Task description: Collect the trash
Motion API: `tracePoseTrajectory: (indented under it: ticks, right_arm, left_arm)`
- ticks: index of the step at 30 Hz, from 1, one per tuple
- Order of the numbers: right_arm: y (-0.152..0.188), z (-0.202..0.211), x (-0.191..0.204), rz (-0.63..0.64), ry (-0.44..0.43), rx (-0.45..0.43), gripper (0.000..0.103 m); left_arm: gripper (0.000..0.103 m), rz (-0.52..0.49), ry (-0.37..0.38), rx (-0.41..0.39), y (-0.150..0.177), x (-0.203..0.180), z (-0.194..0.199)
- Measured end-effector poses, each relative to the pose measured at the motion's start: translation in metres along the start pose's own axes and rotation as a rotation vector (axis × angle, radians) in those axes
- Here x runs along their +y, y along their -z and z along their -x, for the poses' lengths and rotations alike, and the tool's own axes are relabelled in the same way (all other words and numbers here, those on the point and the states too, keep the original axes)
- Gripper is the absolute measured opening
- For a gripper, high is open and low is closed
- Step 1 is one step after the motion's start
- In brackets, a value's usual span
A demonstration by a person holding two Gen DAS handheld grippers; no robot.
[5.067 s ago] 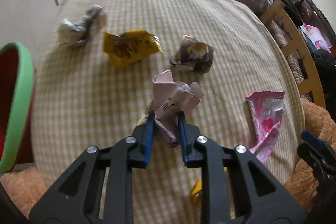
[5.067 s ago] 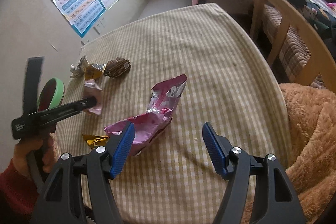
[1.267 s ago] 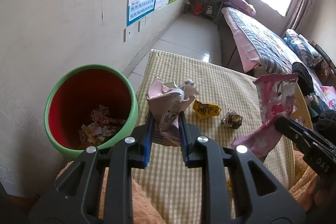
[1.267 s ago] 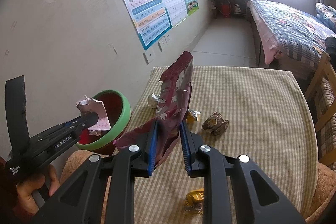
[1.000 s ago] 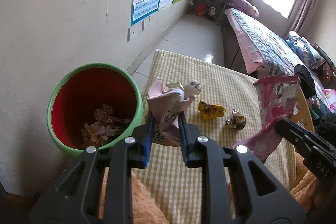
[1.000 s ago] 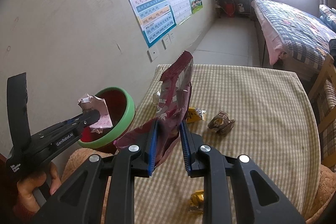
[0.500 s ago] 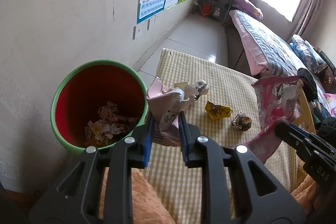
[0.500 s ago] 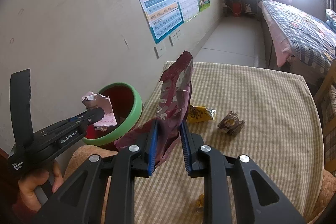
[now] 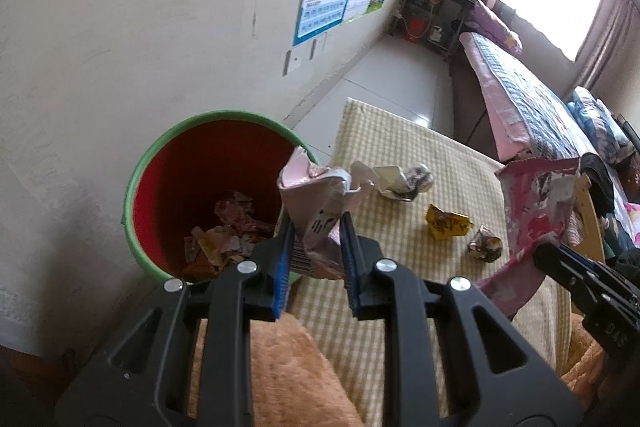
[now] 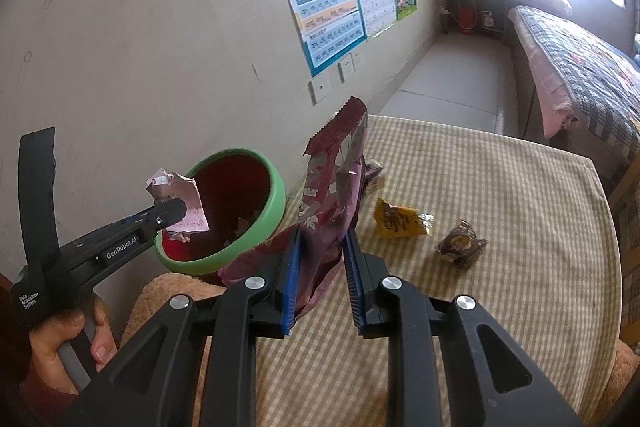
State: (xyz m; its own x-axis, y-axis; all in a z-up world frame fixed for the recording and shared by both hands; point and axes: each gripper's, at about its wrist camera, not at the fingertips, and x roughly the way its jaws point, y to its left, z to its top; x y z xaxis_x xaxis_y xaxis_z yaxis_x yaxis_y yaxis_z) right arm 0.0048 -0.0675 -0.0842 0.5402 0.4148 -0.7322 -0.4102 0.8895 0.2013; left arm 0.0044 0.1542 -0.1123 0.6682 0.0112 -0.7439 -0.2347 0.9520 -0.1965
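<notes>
At the left of my left wrist view sits the green-rimmed bin [image 9: 208, 195], red inside with scraps at the bottom, standing beside the checked surface [image 9: 420, 187]. My left gripper [image 9: 316, 259] is clamped nearly closed on a crumpled pink carton [image 9: 320, 203], held beside the bin's right rim. It looks light and easily crushed, so a pinch low on its body seems enough. Further right, my right gripper [image 10: 320, 267] is likewise squeezed on a pink foil wrapper [image 10: 336, 187], thin, limp and probably slippery. A yellow wrapper [image 9: 448, 225] and a brown wrapper [image 9: 485, 247] lie on the surface.
</notes>
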Motion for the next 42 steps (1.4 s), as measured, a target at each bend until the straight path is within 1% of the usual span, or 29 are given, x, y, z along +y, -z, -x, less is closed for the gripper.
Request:
tracePoseTrajectory:
  ticks: [14, 22, 29, 35, 39, 42]
  right_arm:
    - [-0.017, -0.025, 0.032, 0.104, -0.029, 0.014, 0.022]
    - [-0.031, -0.043, 0.051, 0.153, -0.047, 0.006, 0.022]
    - [-0.041, -0.063, 0.073, 0.214, -0.068, 0.019, 0.022]
    - [-0.048, -0.078, 0.091, 0.257, -0.078, 0.020, 0.022]
    - [-0.056, -0.089, 0.099, 0.261, -0.101, 0.043, 0.023]
    - [-0.058, -0.098, 0.103, 0.279, -0.098, 0.057, 0.023]
  left_arm:
    - [0.022, 0.064, -0.065, -0.006, -0.002, 0.041, 0.000]
    - [0.022, 0.087, -0.099, -0.001, -0.005, 0.063, -0.005]
    - [0.022, 0.094, -0.113, -0.002, -0.011, 0.072, -0.014]
    - [0.022, 0.119, -0.109, 0.006, -0.016, 0.085, -0.024]
    - [0.022, 0.127, -0.099, 0.020, -0.021, 0.094, -0.034]
    - [0.022, 0.127, -0.098, 0.029, -0.024, 0.098, -0.039]
